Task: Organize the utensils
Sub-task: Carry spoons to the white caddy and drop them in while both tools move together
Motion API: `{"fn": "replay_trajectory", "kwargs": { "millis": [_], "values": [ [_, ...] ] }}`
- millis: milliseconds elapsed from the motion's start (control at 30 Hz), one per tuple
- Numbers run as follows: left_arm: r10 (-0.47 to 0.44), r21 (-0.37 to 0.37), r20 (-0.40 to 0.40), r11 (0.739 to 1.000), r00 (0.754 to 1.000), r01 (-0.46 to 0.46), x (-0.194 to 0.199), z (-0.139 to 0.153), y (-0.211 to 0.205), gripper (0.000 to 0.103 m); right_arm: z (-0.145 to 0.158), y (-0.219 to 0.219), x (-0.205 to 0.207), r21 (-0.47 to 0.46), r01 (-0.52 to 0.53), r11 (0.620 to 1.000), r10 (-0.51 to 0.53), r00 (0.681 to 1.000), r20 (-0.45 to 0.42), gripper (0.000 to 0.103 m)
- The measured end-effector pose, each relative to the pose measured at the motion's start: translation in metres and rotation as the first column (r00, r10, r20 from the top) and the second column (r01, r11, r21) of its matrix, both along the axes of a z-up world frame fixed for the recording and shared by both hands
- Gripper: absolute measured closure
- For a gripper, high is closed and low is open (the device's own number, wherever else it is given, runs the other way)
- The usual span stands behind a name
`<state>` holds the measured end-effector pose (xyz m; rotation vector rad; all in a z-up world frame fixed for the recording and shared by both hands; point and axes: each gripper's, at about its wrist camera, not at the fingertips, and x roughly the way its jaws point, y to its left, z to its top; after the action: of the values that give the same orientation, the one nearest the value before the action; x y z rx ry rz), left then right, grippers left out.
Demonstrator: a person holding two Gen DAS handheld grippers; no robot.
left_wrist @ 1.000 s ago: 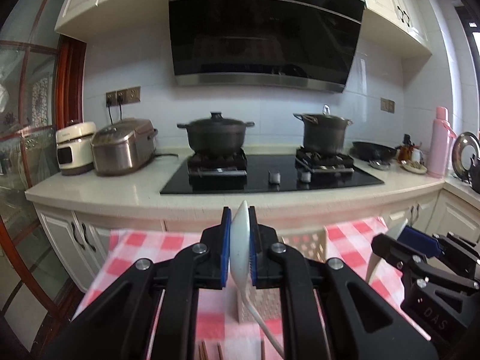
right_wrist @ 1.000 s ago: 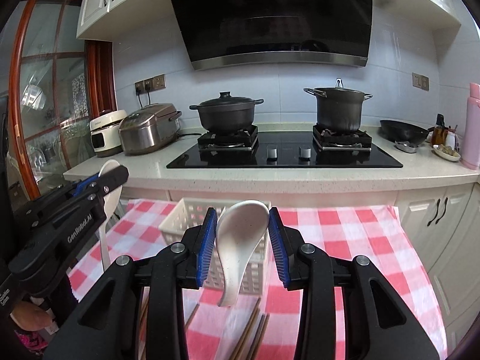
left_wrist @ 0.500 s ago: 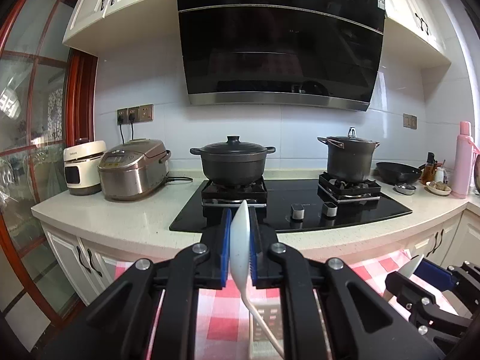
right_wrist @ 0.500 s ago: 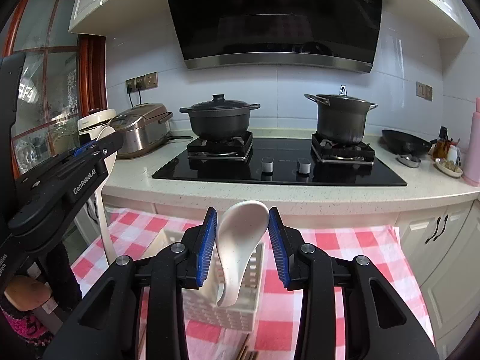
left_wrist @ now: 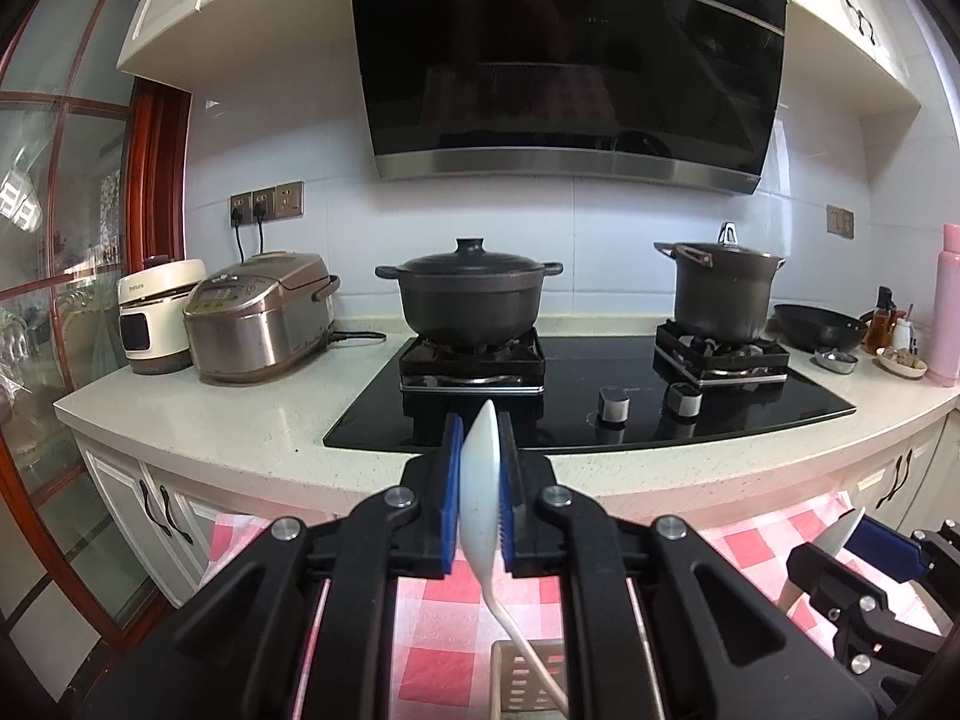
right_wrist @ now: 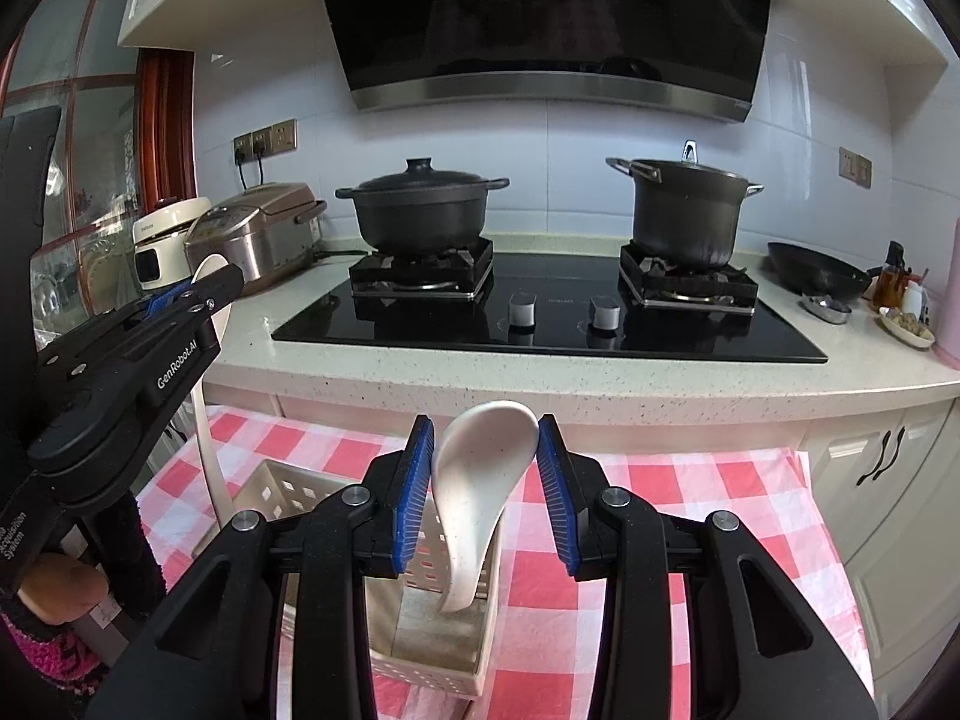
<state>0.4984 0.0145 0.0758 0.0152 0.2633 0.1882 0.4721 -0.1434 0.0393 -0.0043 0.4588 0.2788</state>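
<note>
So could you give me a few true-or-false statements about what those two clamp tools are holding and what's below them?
1. The left gripper is shut on a white long-handled spoon. True.
2. The right gripper holds wooden chopsticks. False: a speckled white ceramic soup spoon sits between its jaws.
3. A white perforated plastic basket stands on the red-and-white checked tablecloth. True.
4. The soup spoon lies flat inside the basket. False: it hangs in the jaws, handle pointing down over the basket.
5. Both black pots on the stove are uncovered. False: the wide black pot has its lid on.
</note>
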Motion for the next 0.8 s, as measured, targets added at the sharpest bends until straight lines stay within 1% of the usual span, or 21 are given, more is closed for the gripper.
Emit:
{"fn": "replay_trajectory", "kwargs": {
  "millis": [300,367,433,500,567,667,733,800],
  "values": [
    [0.027,0.032,-0.018,0.999,0.999,-0.026,0.014,-0.020,0.000,0.092,-0.014,0.007,0.008,-0.003,-0.029,1.000,0.028,0.999,-0.033,0.067],
    [0.028,0.034,-0.018,0.999,0.999,-0.028,0.015,-0.022,-0.001,0.091,-0.014,0.007,0.008,-0.005,-0.031,1.000,0.031,0.999,-0.040,0.067],
    [0.029,0.031,-0.020,0.999,0.999,-0.028,0.013,-0.023,-0.001,0.082,-0.015,0.007,0.008,0.002,-0.034,0.999,0.034,0.998,-0.047,0.067],
    [0.034,0.028,-0.018,0.999,0.999,-0.033,0.009,-0.023,0.001,0.078,-0.016,0.006,0.007,0.007,-0.035,0.999,0.035,0.998,-0.055,0.067],
    [0.038,0.024,-0.020,0.999,0.999,-0.037,0.005,-0.022,0.004,0.076,-0.016,0.006,0.004,0.006,-0.034,0.999,0.035,0.998,-0.059,0.067],
    [0.044,0.018,-0.016,0.999,0.999,-0.044,-0.006,-0.020,0.008,0.072,-0.013,0.005,-0.003,0.008,-0.035,0.999,0.036,0.998,-0.054,0.057],
    [0.053,0.017,-0.012,0.998,0.999,-0.053,-0.017,-0.018,0.012,0.066,-0.010,0.005,-0.008,0.005,-0.033,0.999,0.033,0.998,-0.049,0.057],
    [0.059,0.014,-0.010,0.998,0.998,-0.058,-0.028,-0.017,0.016,0.063,-0.005,0.005,-0.016,-0.001,-0.027,1.000,0.026,0.999,-0.039,0.057]
  ]
}}
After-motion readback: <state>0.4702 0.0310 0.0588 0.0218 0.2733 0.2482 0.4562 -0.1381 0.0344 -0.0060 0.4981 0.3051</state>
